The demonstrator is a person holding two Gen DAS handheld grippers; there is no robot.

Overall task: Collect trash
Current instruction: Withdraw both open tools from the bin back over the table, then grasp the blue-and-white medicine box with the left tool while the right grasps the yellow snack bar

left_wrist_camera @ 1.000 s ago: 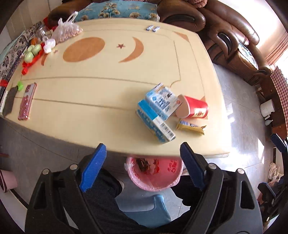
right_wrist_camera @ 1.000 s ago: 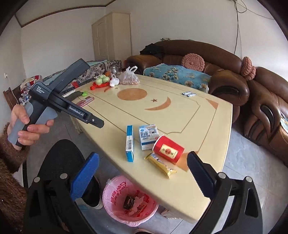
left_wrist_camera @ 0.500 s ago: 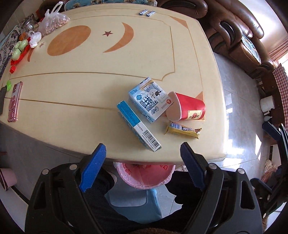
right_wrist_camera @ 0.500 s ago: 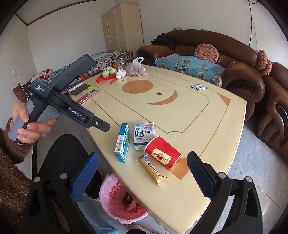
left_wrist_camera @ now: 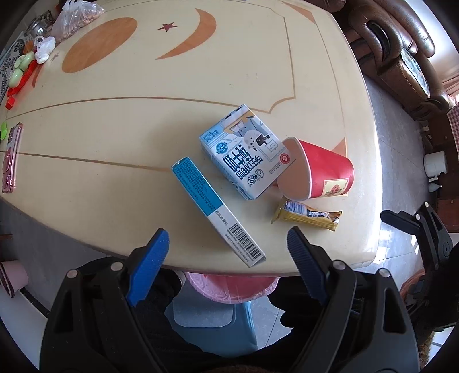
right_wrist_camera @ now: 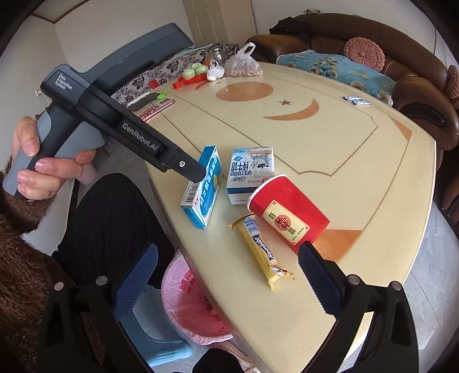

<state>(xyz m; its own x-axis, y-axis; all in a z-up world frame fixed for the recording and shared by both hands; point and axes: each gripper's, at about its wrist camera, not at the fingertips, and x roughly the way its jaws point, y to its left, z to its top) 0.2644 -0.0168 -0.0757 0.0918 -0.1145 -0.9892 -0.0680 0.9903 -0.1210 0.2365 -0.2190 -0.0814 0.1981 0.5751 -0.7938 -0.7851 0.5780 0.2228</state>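
Near the table's front edge lie a narrow blue-and-white box (left_wrist_camera: 216,211) (right_wrist_camera: 202,186), a blue milk carton (left_wrist_camera: 245,152) (right_wrist_camera: 250,173), a red paper cup (left_wrist_camera: 318,169) (right_wrist_camera: 288,213) on its side and a yellow snack bar wrapper (left_wrist_camera: 307,215) (right_wrist_camera: 259,251). My left gripper (left_wrist_camera: 226,249) hangs open above the narrow box, pointing down. My right gripper (right_wrist_camera: 226,268) is open too, low over the yellow wrapper, nothing between its fingers. A pink-lined trash bin (left_wrist_camera: 229,288) (right_wrist_camera: 189,307) sits under the table edge.
A pink phone (left_wrist_camera: 10,157), green fruit on a red tray (left_wrist_camera: 21,67) and a plastic bag (left_wrist_camera: 76,18) occupy the table's far left. Brown sofas (right_wrist_camera: 416,94) ring the far side. A blue stool (left_wrist_camera: 212,318) and the person's dark-clad legs (right_wrist_camera: 109,218) are below.
Both grippers have come down and closer to the trash pile. The left one now sits over the narrow box; the right one has tipped downward toward the yellow wrapper.
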